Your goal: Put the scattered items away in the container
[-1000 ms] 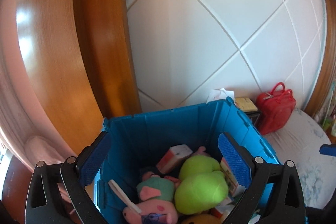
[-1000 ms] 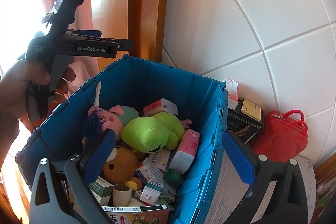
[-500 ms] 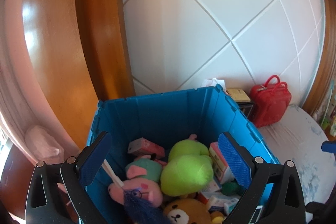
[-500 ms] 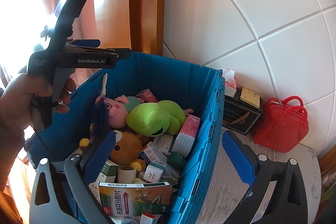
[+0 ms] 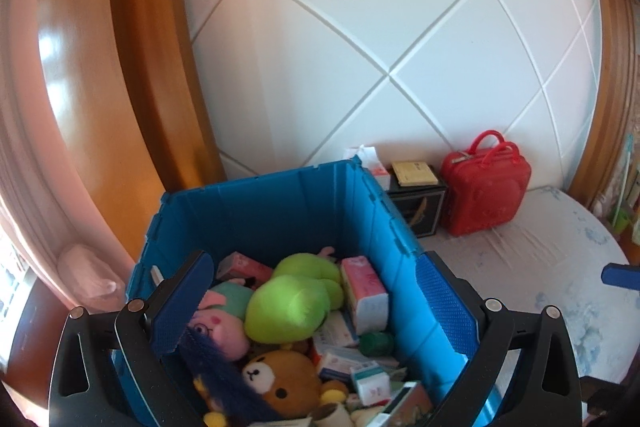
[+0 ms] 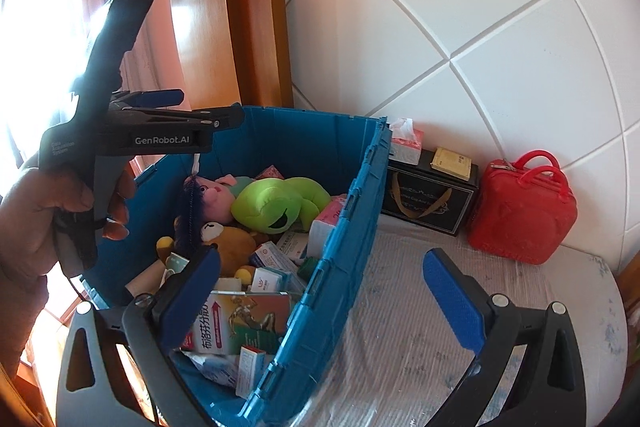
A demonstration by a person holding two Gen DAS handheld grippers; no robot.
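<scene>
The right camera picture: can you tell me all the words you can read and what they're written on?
"GenRobot.AI": on the side of the left gripper, in white letters.
Small pale lettering on that gripper's handle: too small to read.
Large Chinese characters on the flat box at the near end of the blue crate: too blurred to read surely.
Print on the small medicine boxes, pink tissue pack and black box: too small.
</scene>
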